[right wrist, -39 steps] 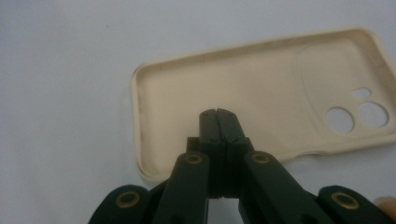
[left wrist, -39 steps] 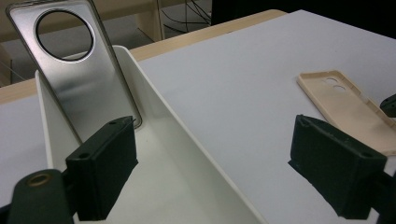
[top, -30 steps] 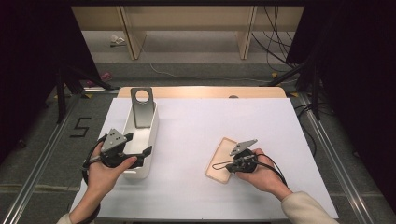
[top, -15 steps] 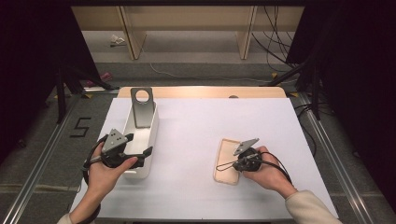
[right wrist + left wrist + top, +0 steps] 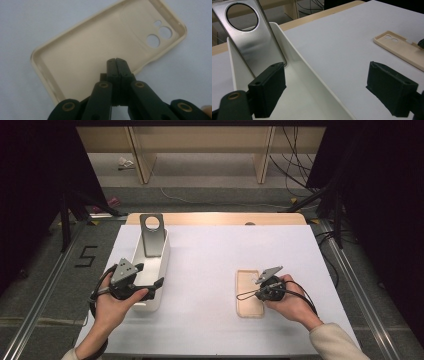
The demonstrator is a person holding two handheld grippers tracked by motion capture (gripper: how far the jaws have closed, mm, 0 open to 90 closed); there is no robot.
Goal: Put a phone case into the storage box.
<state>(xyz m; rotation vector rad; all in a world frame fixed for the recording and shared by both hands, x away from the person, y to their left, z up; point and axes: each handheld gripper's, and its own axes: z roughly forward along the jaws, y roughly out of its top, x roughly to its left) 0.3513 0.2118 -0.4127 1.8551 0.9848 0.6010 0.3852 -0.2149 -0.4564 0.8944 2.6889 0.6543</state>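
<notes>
On the white desk (image 5: 210,270) seen from the high view, a beige phone case (image 5: 248,293) lies flat on the right half, inner side up, and a long white tray (image 5: 150,270) sits on the left half with a metal plate (image 5: 152,235) bearing a round hole leaning at its far end. The left gripper (image 5: 131,281) is held by the left hand (image 5: 114,301) over the tray's near end; the right gripper (image 5: 268,285), in the right hand (image 5: 292,302), sits over the case's right edge. From the left gripper view, the fingers (image 5: 268,91) stand wide apart, straddling the tray's right wall (image 5: 312,77) with nothing between them, one inside the tray and one over the desk; the case (image 5: 402,48) shows well off to the far right. From the right gripper view, the fingers (image 5: 117,72) are pressed together at the long edge of the case (image 5: 82,55); whether they pinch its rim cannot be told.
</notes>
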